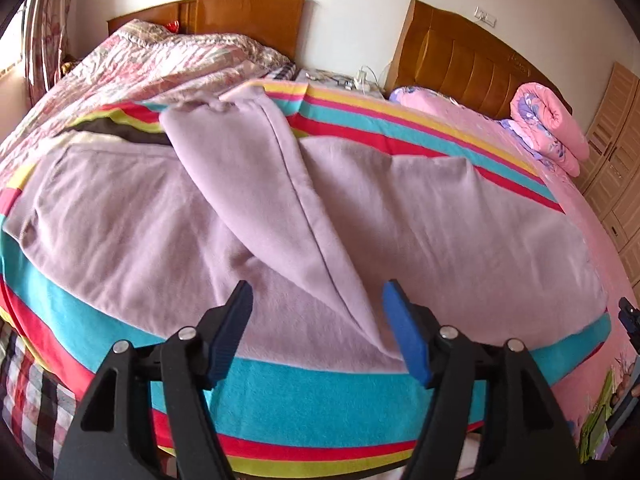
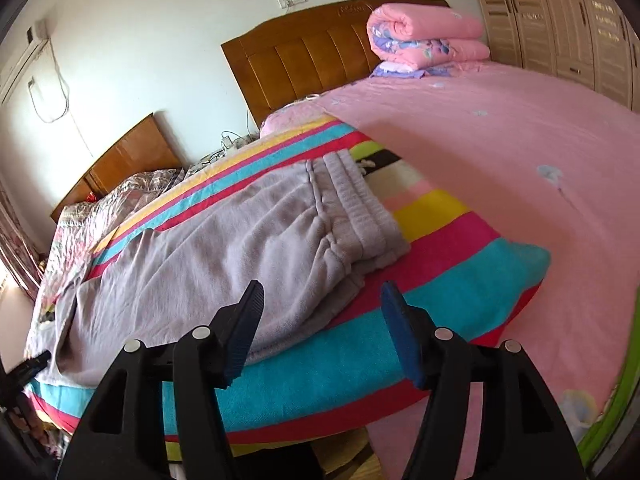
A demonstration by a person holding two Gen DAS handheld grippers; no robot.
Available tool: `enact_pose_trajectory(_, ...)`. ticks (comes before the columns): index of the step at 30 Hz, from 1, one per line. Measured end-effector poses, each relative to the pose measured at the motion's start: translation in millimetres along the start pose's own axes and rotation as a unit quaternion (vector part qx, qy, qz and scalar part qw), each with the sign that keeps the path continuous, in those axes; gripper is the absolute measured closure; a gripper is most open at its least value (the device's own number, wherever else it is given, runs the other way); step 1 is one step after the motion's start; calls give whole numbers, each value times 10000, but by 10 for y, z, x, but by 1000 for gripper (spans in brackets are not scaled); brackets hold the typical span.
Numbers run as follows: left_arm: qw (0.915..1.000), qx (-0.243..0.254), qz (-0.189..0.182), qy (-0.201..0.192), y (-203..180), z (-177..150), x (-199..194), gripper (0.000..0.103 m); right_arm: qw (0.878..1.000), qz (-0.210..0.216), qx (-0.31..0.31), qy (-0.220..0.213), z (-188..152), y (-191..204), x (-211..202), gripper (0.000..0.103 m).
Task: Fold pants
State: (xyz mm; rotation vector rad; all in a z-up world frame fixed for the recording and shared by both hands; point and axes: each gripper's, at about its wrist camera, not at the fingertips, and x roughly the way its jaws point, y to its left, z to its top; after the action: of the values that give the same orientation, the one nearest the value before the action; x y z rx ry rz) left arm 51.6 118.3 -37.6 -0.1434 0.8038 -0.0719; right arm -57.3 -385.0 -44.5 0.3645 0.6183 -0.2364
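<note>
A: How many garments are there?

B: One pair of lilac pants point(image 1: 280, 216), lying on the striped blanket point(image 1: 304, 396). One leg is folded over the other, and the waistband point(image 2: 360, 208) sits at the blanket's end nearest the pink sheet point(image 2: 520, 160).

A: And the grippers?

B: Two. The left gripper point(image 1: 316, 300) hangs over the pants at the blanket's near edge, jaws spread, with nothing pinched; a fold of the cloth lies just beyond the gap. The right gripper point(image 2: 320, 300) hangs over the blanket's near edge by the waistband end, jaws also spread and empty.

A: What else surrounds the blanket?

B: Two wooden headboards behind it, the nearer one point(image 2: 304, 64) against the wall. One rolled pink quilt point(image 2: 424, 36) lies well beyond the blanket on the pink sheet. A floral quilt point(image 1: 160, 60) lies on the blanket's far side, and a wardrobe point(image 2: 560, 16) stands past the sheet. Nothing blocks the pants.
</note>
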Motion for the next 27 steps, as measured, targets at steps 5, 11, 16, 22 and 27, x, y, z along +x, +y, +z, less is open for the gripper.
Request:
enact_pose_trajectory(5,9931,950,-602,-335,-664,566,-3,15,9874,238,-1562,-51,345,803,159,30)
enact_pose_trajectory(11,9773,1616,-1147,754,-1625,863,1087,14,9772,229,-2017,617,668,1195,948,28)
enact_pose_trajectory(16,9643,2236,-1095,899,-2185,872,1733,14,9710,4,-2156,1029,706,1102,1315,28)
enact_pose_trajectory(22,9629,2539,-597,697,-2389,926,2294,4,9561,-108,-2567,1407,648,1083,1582,27)
enact_pose_trajectory(27,9674,2251,-726,907,-2315,1049,2465,1,9549,29,-2481,1630,525,711,1546,24)
